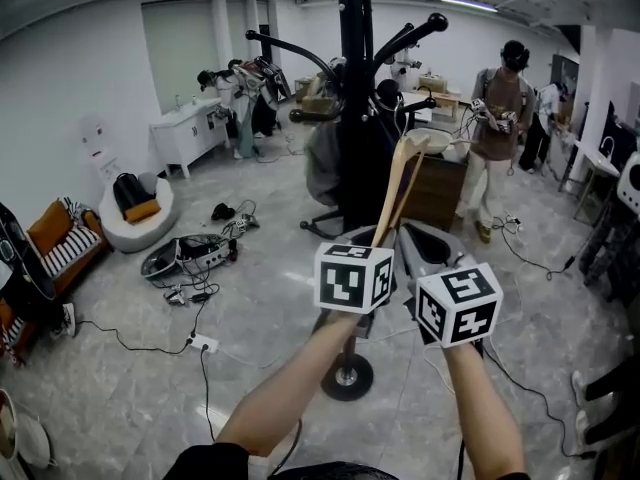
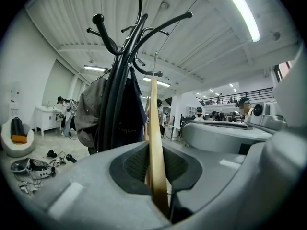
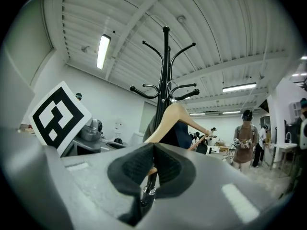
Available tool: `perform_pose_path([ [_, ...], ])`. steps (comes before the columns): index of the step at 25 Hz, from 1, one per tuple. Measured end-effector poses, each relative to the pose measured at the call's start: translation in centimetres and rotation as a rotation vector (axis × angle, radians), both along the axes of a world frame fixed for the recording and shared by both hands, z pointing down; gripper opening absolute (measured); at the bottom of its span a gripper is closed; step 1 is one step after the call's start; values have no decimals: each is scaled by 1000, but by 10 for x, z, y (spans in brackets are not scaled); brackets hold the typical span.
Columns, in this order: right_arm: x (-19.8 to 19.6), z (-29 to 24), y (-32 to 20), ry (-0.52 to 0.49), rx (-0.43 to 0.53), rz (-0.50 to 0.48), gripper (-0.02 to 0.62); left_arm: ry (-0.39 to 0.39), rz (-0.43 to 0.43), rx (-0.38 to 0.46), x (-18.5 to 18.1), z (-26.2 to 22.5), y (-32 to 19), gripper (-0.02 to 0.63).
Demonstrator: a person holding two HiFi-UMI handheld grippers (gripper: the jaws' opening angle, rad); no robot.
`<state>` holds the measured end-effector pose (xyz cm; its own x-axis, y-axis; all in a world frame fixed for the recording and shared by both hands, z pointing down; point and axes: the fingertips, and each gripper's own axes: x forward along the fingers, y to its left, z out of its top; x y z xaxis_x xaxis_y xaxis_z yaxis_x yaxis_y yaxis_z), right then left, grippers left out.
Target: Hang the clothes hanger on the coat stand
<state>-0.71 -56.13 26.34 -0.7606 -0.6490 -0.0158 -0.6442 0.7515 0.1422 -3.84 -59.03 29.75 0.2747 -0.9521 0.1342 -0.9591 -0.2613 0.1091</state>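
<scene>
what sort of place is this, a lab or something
Probably a lab or workshop: tangled black cables and gear on the grey tiled floor, a white cabinet, a person in a brown top handling equipment.

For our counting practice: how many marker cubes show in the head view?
2. The left cube sits at picture centre, before the wooden hanger's lower end; the right cube is beside it, lower right. None seems hidden.

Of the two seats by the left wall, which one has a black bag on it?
The round white chair, which bears the black bag and an orange cushion; the orange sofa beside it has a striped cushion.
</scene>
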Motion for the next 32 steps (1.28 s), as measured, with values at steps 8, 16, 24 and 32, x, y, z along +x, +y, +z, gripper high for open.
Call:
perform_pose_path([
  [8, 0, 8, -16, -1, -6, -49, 0, 5, -44, -13, 0, 7, -17, 41],
  [16, -4, 8, -34, -6, -6, -88, 0, 0, -75, -23, -2, 8, -38, 41],
  [24, -6, 10, -48, -17, -13, -115, 0, -6, -96, -35, -4, 15, -53, 41],
  [32, -1, 16, -51, -16, -18, -120, 0, -4, -113, -42, -4, 23, -58, 43],
])
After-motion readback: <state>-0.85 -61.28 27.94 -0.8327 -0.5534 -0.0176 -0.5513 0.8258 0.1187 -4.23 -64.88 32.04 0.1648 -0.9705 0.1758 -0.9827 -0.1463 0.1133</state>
